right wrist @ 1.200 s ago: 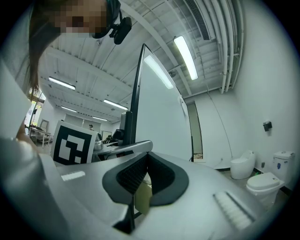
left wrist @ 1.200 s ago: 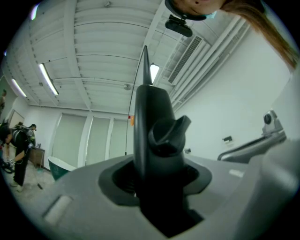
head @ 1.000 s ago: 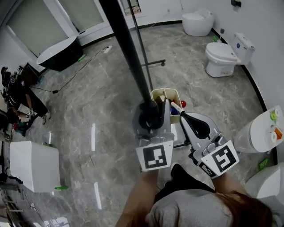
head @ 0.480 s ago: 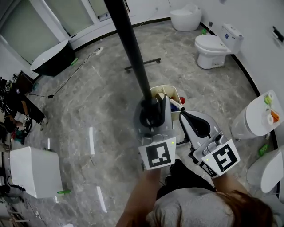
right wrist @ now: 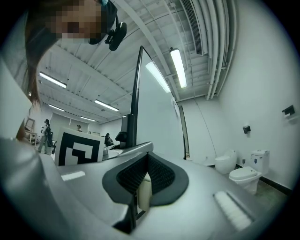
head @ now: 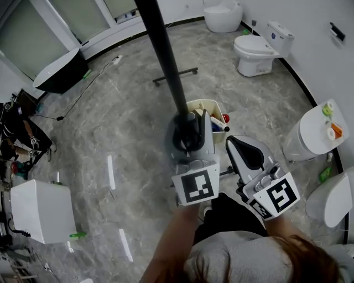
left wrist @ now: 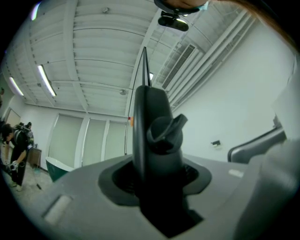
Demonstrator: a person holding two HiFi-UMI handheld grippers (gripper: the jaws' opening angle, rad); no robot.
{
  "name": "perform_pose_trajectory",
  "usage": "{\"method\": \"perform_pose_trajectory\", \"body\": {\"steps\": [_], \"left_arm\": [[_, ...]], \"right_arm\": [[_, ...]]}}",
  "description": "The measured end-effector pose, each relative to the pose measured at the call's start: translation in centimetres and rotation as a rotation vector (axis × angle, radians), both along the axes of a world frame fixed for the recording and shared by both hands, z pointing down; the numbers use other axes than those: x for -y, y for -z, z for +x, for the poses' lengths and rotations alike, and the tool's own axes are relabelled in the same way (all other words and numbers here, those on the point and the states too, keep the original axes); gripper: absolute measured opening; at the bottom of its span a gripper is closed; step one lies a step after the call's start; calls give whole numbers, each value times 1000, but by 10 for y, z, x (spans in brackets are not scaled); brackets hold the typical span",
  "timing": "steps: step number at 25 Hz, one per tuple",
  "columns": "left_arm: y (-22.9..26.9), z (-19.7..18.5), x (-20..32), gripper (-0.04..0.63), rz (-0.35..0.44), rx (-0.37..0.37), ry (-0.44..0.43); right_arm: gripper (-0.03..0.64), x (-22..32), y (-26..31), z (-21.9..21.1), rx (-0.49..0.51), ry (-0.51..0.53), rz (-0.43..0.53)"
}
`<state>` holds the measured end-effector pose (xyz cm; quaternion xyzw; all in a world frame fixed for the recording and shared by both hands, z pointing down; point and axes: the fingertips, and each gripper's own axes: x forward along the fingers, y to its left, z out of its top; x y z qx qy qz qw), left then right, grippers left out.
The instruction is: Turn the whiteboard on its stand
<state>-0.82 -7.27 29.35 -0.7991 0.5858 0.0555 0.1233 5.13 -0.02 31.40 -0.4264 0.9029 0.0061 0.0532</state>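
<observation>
2 grippers (head: 189,124) (head: 232,143), 1 whiteboard (head: 160,50), 4 toilets (head: 257,52) (head: 221,14) (head: 312,132) (head: 332,202), 1 tub (head: 55,72)

Floor: glossy grey marble-pattern floor (head: 127,127).
Toilets: white ceramic tank toilet (head: 257,52) near the right wall; rounded white toilet (head: 222,16) beyond it.
Bathtub: black-sided oval bathtub (head: 58,72), upper left.
Box: white rectangular box (head: 38,213), lower left.

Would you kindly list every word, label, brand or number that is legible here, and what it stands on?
No text can be read.
Cubes on the left gripper and right gripper: square patterns, no letters.
Coloured tags on the white fixture: too small to read.
</observation>
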Motion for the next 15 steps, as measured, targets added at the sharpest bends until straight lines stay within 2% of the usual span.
{"method": "perform_pose_trajectory", "body": {"steps": [8,15], "left_arm": [[-5,7,-32,184,-2,5,35],[-5,18,-65,161,16,41,90]], "right_arm": [[5,-35,9,12,8,53,37],[5,-77,3,41,-11,124,5]]}}
